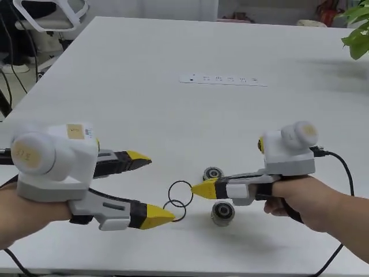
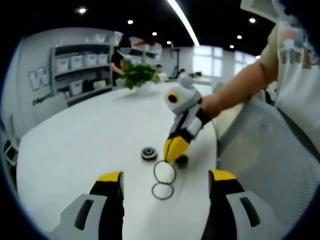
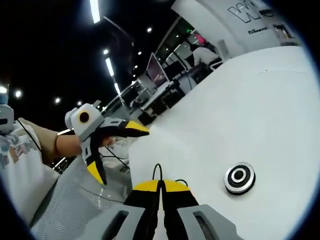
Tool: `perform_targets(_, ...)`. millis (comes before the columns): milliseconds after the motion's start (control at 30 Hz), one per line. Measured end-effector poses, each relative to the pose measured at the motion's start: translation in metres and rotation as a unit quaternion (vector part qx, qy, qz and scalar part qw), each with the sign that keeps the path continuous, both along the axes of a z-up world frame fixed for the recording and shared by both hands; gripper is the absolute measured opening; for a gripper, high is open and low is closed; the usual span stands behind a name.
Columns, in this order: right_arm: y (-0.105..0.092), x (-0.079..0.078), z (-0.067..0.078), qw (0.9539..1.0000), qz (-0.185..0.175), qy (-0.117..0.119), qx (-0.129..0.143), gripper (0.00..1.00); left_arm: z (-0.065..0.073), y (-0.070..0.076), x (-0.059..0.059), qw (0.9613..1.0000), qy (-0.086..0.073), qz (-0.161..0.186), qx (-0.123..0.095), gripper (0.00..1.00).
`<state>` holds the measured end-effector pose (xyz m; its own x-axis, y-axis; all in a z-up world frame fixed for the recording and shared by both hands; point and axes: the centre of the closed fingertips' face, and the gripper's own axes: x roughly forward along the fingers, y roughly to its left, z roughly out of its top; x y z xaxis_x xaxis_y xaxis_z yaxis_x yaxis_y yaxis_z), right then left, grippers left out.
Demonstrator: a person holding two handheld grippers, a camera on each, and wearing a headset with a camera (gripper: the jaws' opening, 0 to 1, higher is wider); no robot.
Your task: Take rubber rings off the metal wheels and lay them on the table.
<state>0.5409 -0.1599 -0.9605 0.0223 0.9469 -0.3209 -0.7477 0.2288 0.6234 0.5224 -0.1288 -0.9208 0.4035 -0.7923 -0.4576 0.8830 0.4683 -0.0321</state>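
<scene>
The pinched ring is lying at the very tip of the right gripper, whose jaws are pressing together on its rim; from there the thin black loop is reaching away toward the person's left, low over the surface, though whether it is already resting flat I cannot tell. The loose ring is lying flat just on the near side of it, the two loops touching or overlapping at their edges, and its near edge is sitting right by the lower yellow tip of the left gripper. Both rings are lying ahead of that gripper and between the lines of its widely spread jaws, which are holding nothing. The far wheel and the near wheel are flanking the right gripper's jaws, one on each side and just behind the tip, so the right gripper is sitting nearer to both wheels while the left gripper is facing them from across the rings. Whether either wheel is carrying rubber is too small to tell. The right gripper is pointing level and leftward, the right hand holding it low over the surface; judging from this, letting go here is looking like the next step, with the ring dropping beside its mate
</scene>
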Motion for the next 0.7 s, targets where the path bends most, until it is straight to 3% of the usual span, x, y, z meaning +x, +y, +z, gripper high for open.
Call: perform_targets(700, 0.009, -0.007, -0.030, 0.9979, 0.020, 0.011, -0.061, 0.00, 0.000, 0.011, 0.000, 0.9999, 0.001, 0.015, 0.003, 0.73)
